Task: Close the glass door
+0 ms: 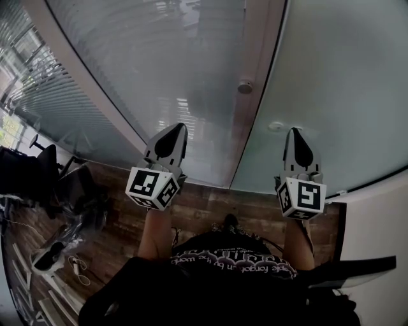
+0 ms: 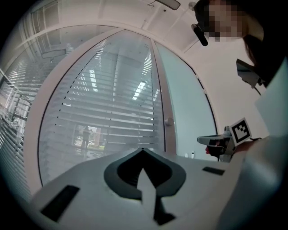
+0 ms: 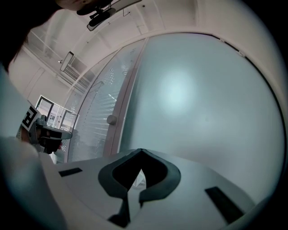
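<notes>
Both grippers, left [image 1: 177,127] and right [image 1: 294,131], have their jaws pressed together on nothing. Straight ahead of the left gripper stands the glass door [image 1: 185,70], its knob [image 1: 245,86] ahead between the two; a frosted panel [image 1: 344,83] faces the right gripper.

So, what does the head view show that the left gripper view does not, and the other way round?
Only the head view: the wooden floor, a black chair at the left, and the marker cube of the left gripper. Only the left gripper view: the ceiling and a small standing figure in the glass. Both: the glass pane with blinds, the round knob on its frame, the frosted panel and the shut right gripper.
</notes>
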Available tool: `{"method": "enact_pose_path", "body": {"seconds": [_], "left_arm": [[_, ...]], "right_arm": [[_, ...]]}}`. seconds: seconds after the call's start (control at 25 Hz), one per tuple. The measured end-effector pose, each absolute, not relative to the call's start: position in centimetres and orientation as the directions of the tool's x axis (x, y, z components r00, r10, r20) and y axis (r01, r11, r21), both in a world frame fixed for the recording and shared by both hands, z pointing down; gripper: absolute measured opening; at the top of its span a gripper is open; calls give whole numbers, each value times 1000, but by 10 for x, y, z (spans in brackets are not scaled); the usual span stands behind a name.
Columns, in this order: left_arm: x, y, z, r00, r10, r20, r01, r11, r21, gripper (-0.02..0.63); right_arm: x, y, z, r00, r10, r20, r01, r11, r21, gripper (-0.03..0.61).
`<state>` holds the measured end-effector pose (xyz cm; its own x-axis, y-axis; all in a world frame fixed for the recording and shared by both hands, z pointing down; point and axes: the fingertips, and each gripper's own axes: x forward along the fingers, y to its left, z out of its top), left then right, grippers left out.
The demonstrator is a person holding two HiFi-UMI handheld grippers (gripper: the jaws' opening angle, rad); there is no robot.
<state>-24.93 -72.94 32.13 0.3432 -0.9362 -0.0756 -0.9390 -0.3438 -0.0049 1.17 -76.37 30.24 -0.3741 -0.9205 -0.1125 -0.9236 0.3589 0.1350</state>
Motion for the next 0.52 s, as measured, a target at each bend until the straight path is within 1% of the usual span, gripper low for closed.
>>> {"method": "enact_pose_path", "body": {"seconds": [0.52], "left_arm": [[-243,-737,318,350,-933,-86,-936,-351,0,2]], "right_arm": [[13,-765,299,-365,-924,-114,-926,349,142,3]]}}
